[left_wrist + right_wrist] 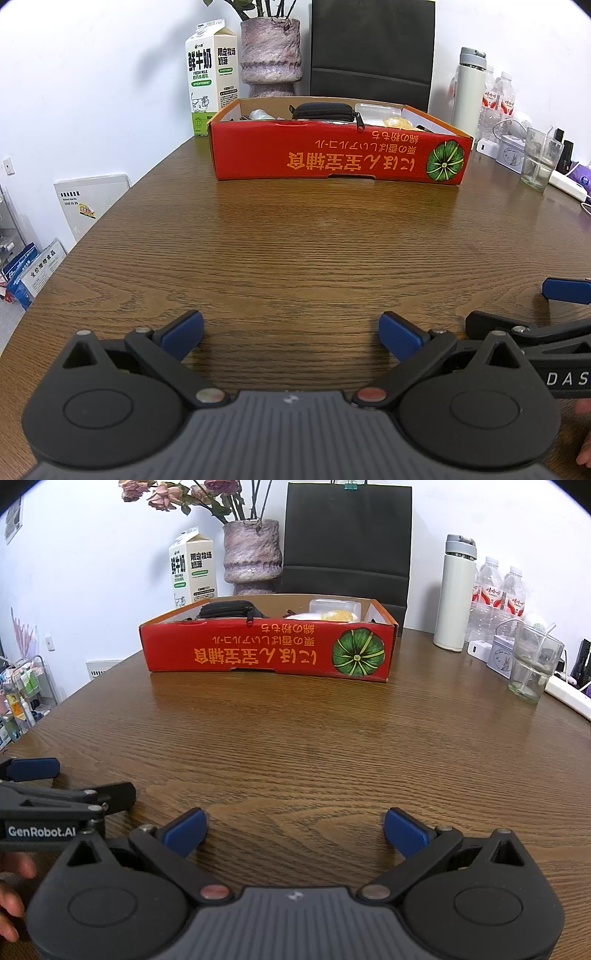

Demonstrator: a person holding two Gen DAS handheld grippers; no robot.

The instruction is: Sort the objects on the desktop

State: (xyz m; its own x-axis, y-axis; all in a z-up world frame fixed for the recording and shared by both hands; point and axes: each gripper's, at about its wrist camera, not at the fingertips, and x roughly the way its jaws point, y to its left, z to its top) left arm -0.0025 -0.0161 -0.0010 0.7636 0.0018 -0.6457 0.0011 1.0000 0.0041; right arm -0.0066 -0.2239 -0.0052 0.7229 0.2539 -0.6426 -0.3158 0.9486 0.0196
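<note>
White wall behind, and a wood-grain bench (295, 240) in front of me. My left hand-held gripper (291, 334) sits low over bare wood, its blue pads spread wide with nothing between them. My right hand-held gripper (295, 830) is the same, apart and empty, just beside the left. Well ahead stands the red cardboard box (269, 650), holding a black zip pouch (229, 610) and a clear plastic container (334, 607). A milk carton (210, 74) and vase (271, 55) stand behind it
</note>
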